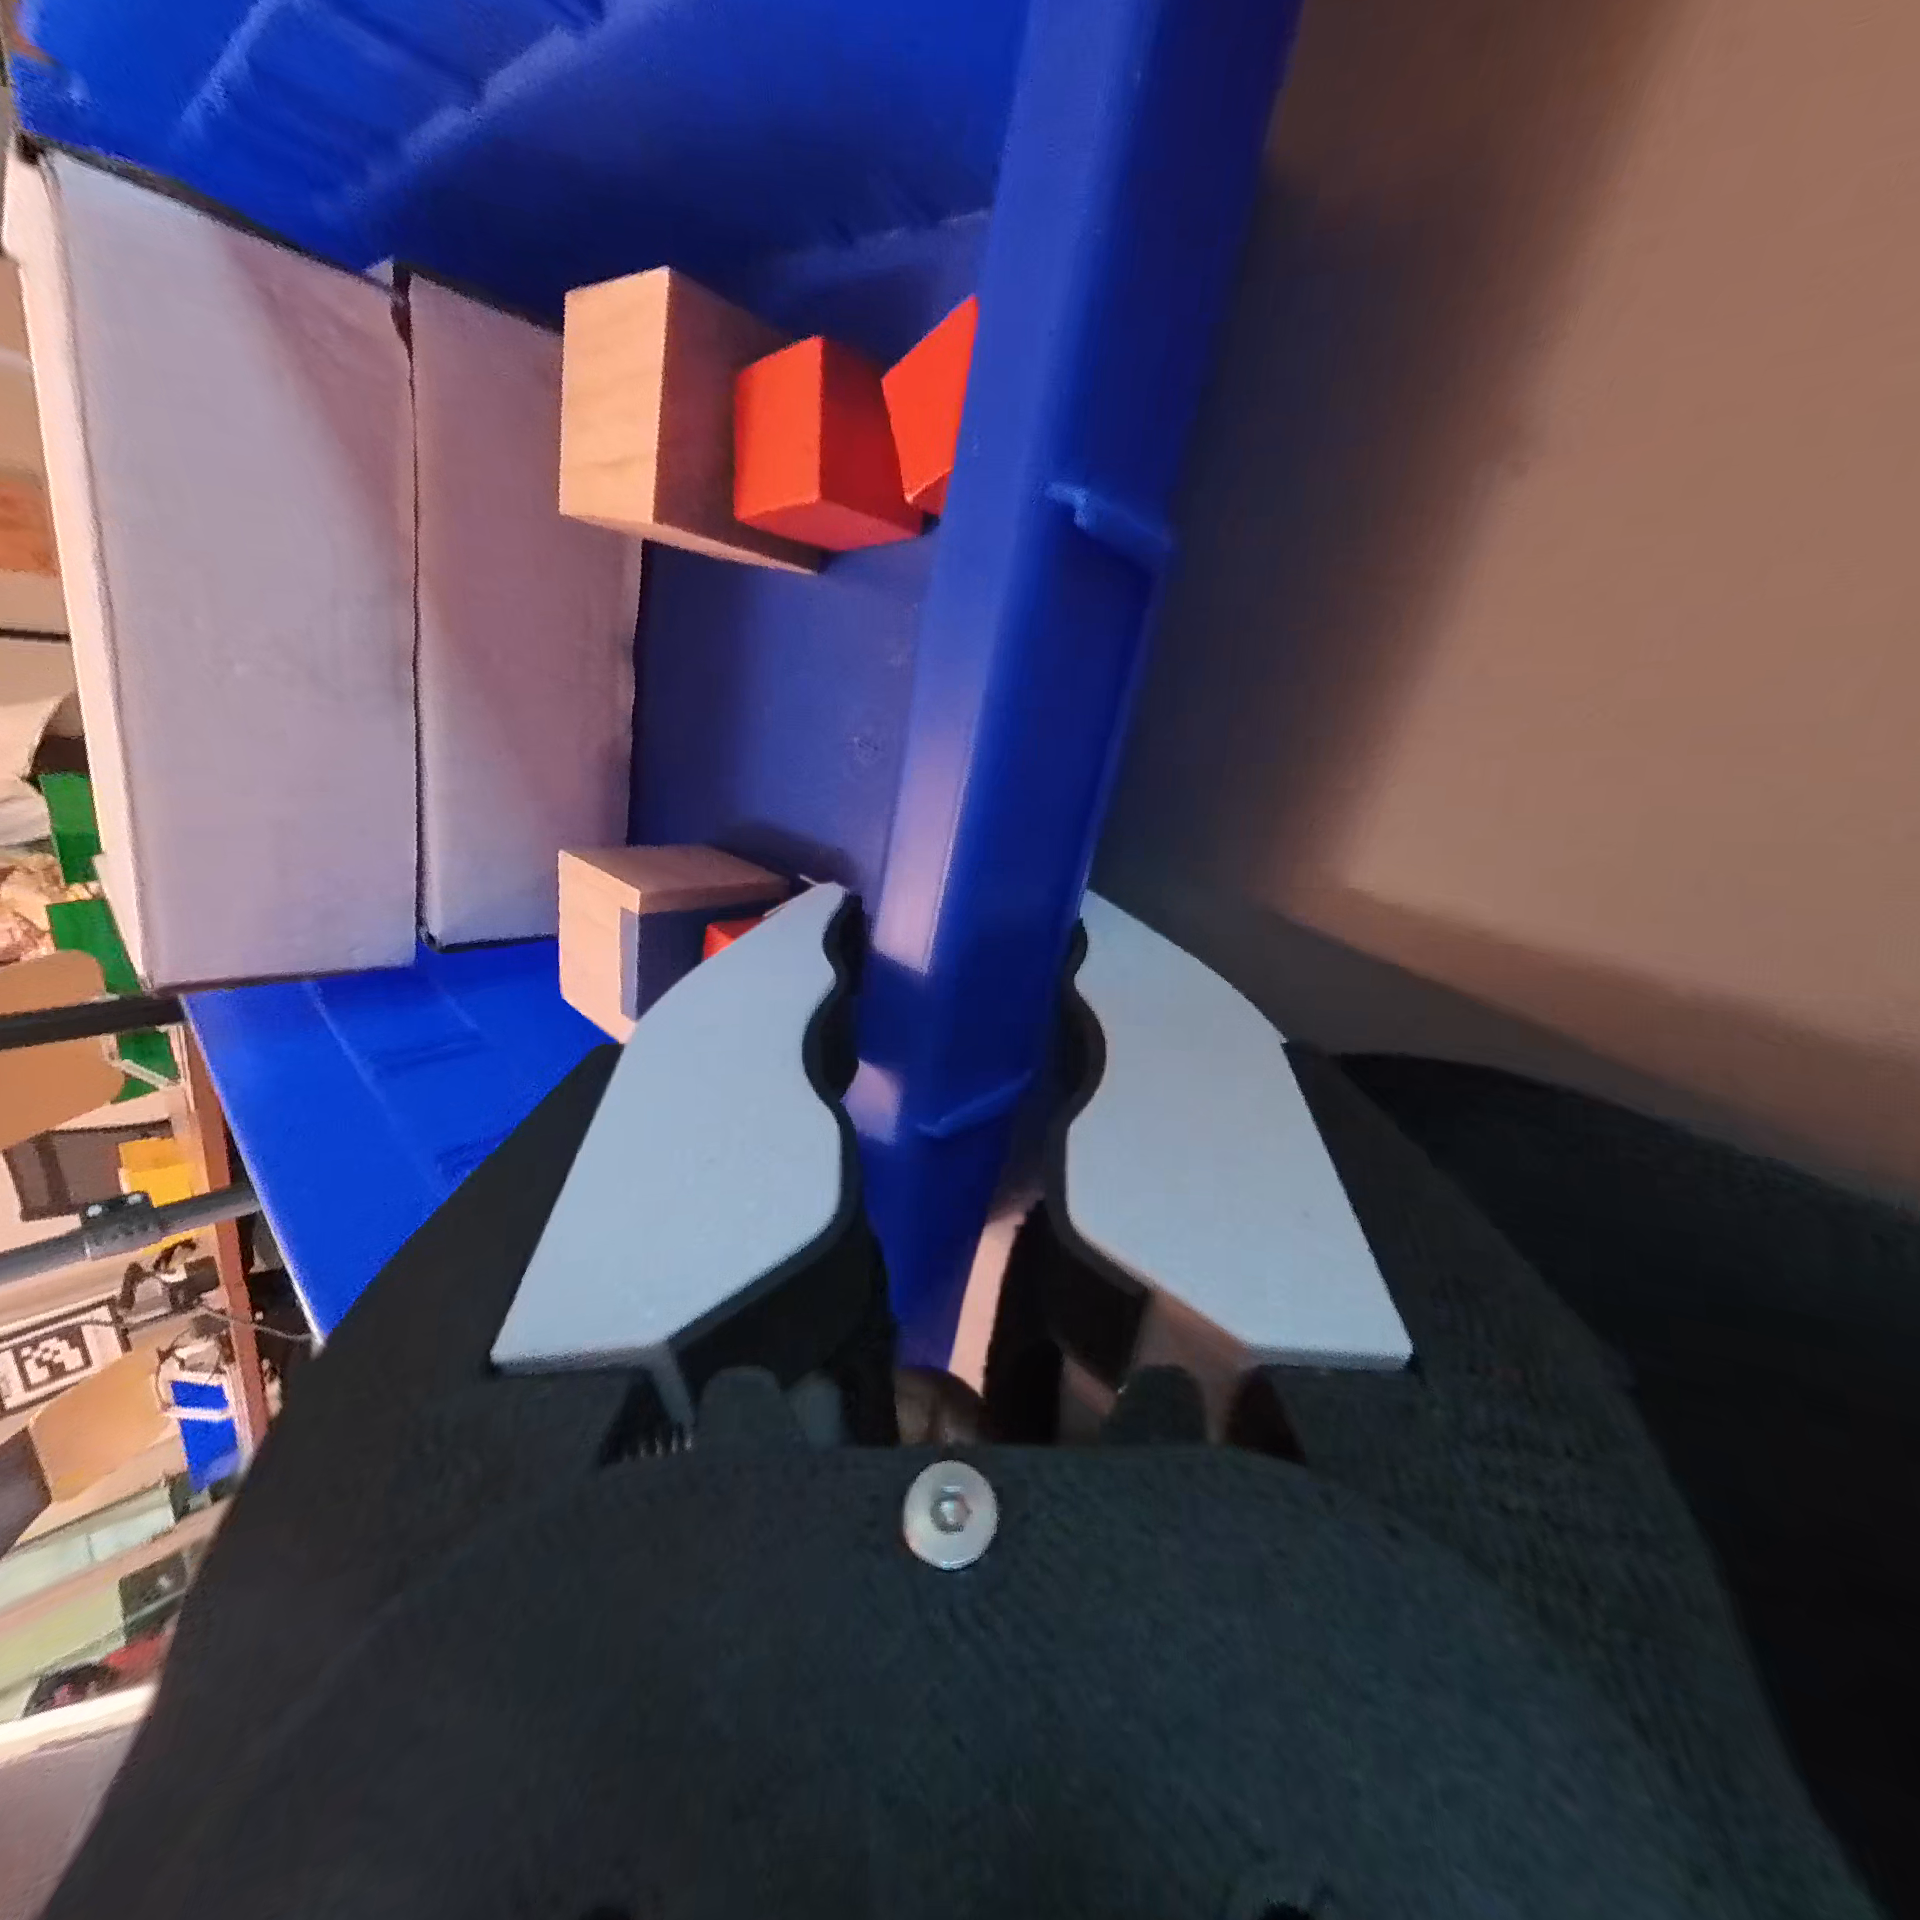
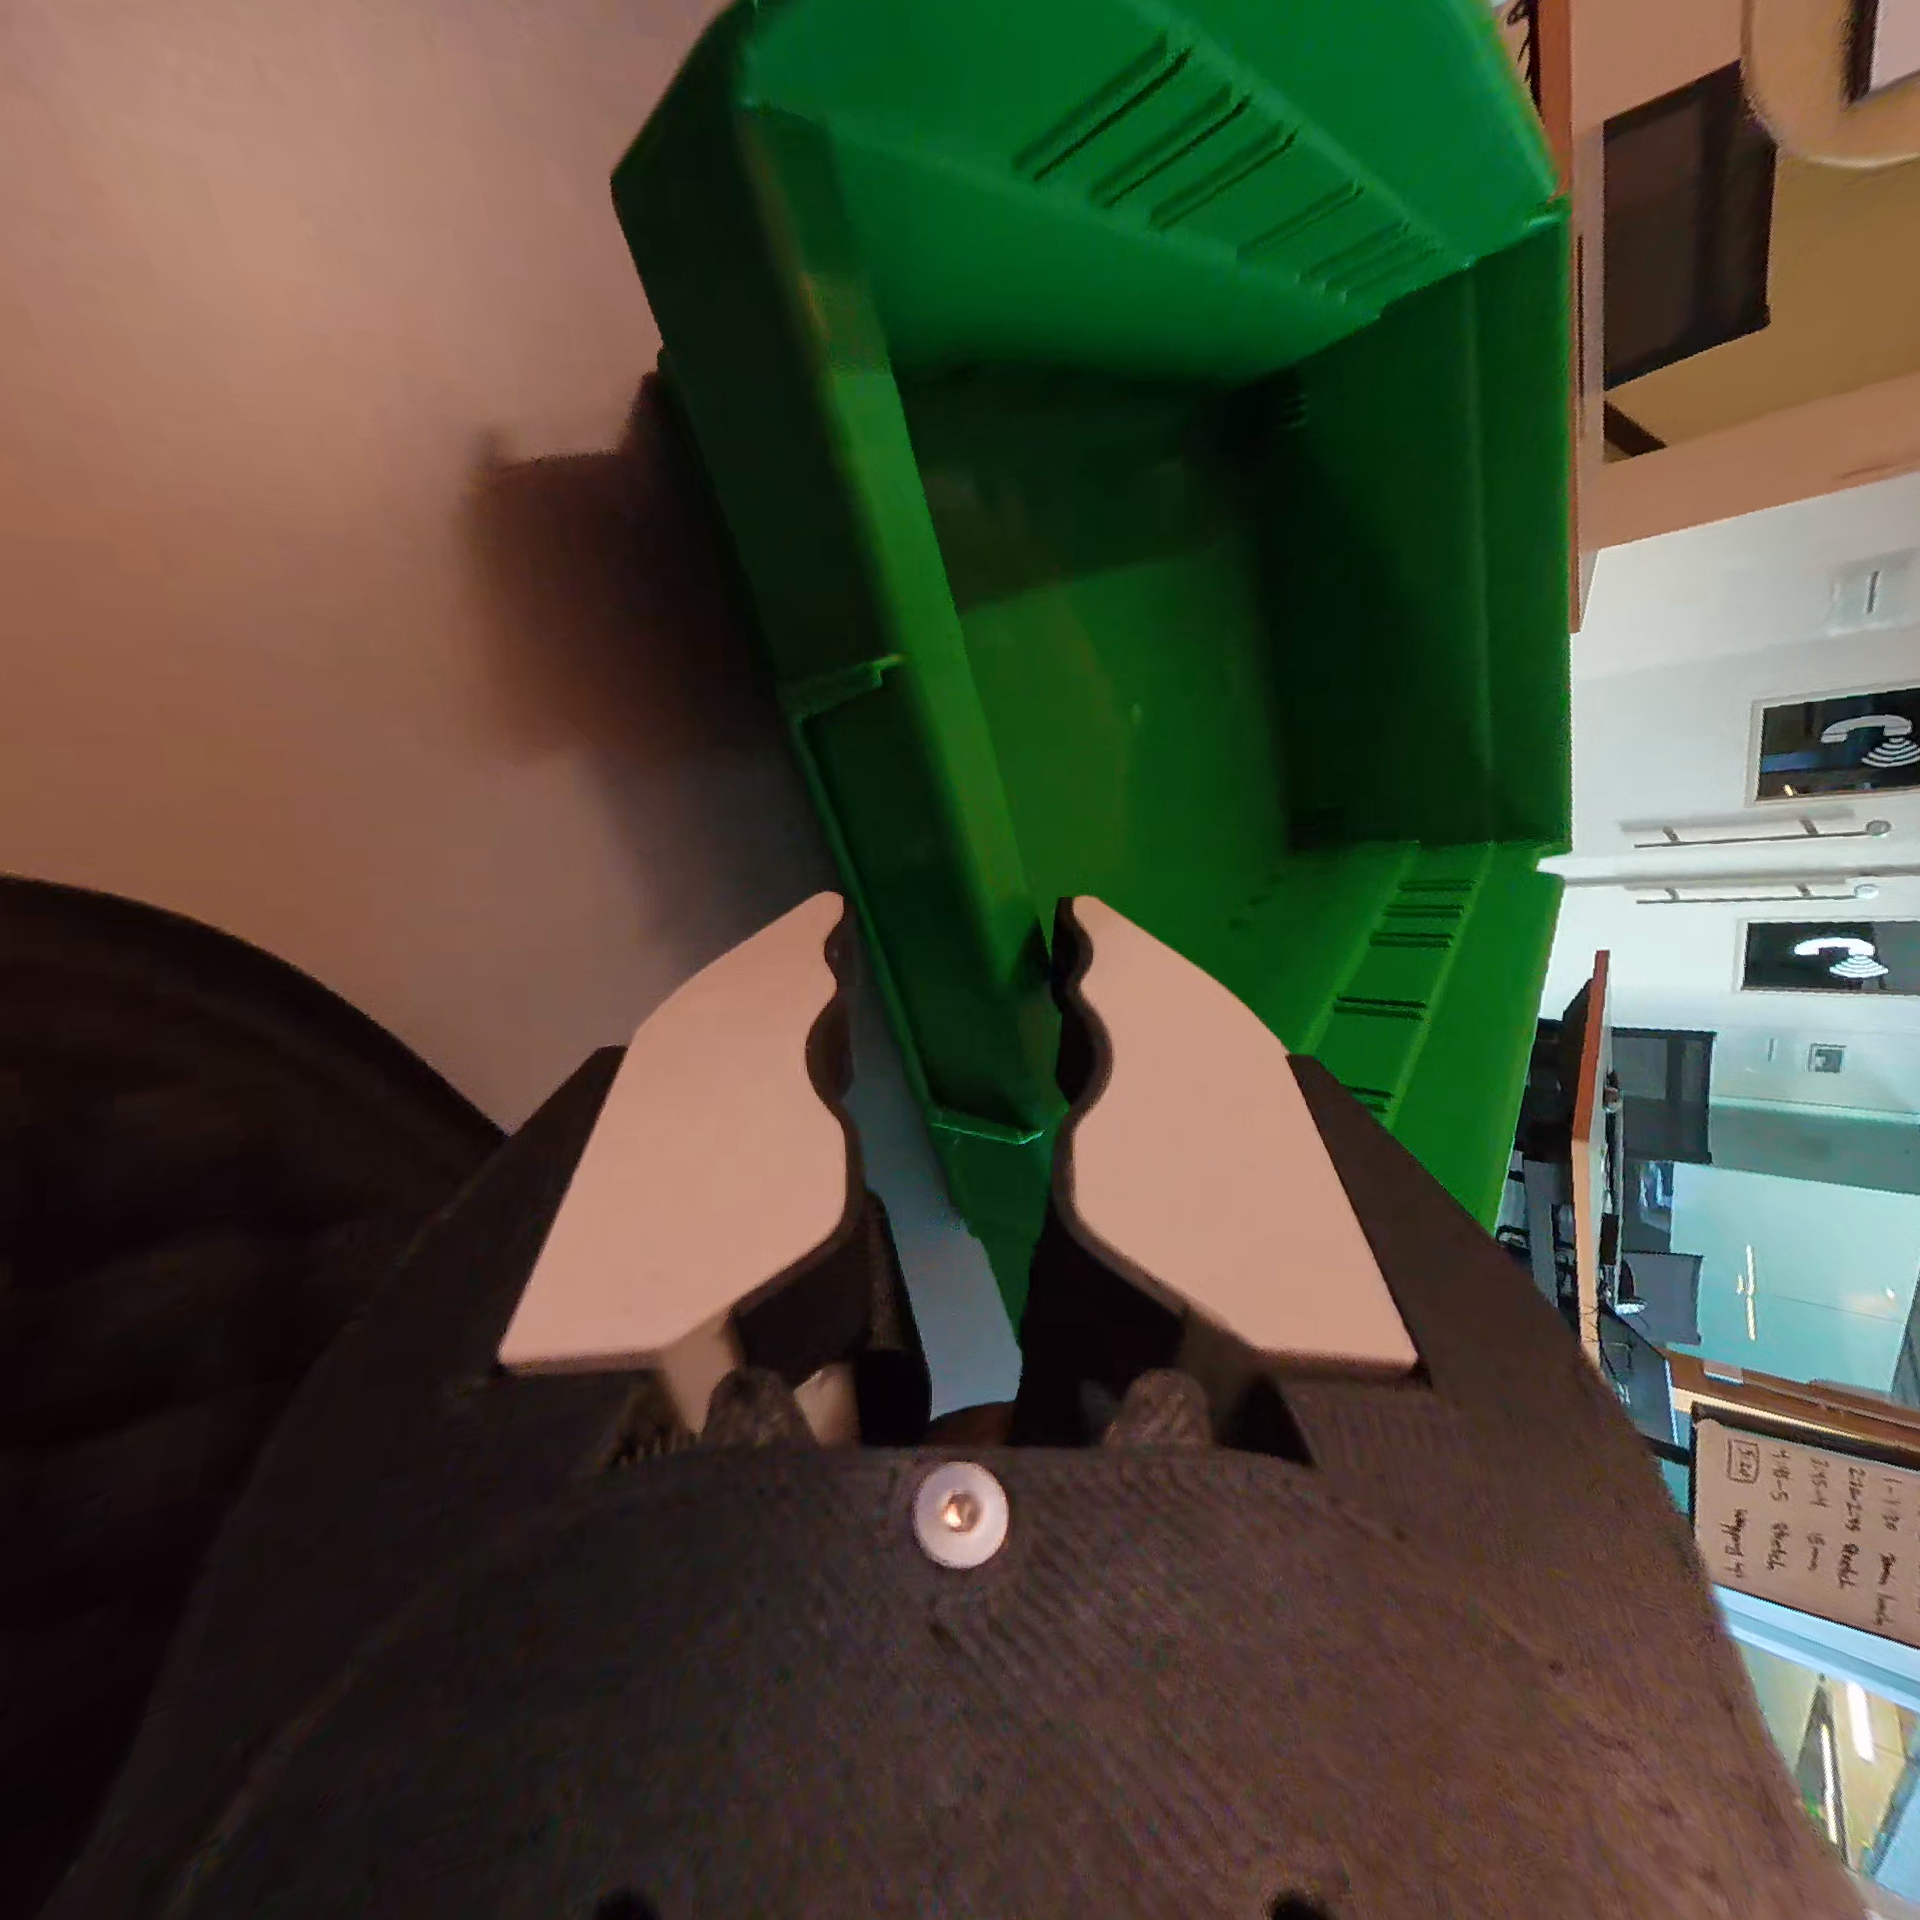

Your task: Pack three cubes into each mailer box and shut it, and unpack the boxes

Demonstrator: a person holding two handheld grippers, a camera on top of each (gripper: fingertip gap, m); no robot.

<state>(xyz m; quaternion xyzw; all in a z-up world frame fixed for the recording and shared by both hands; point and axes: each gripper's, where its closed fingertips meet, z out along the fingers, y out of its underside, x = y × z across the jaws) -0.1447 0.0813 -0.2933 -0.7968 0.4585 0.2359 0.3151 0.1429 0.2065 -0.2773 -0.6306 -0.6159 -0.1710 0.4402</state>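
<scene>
2 white mailer boxes (image 1: 343,623) stand closed in the blue bin (image 1: 769,727), far left, with wooden cubes (image 1: 623,405) and red cubes (image 1: 816,447) beside them. To their right, the left gripper (image 1: 961,997) clamps the blue bin's side wall. The right gripper (image 2: 948,1013) pinches the wall of the green bin (image 2: 1195,520), which looks empty. Both bins seem to be in transport, so I would hold them level and move slowly, otherwise the loose cubes can slide.
</scene>
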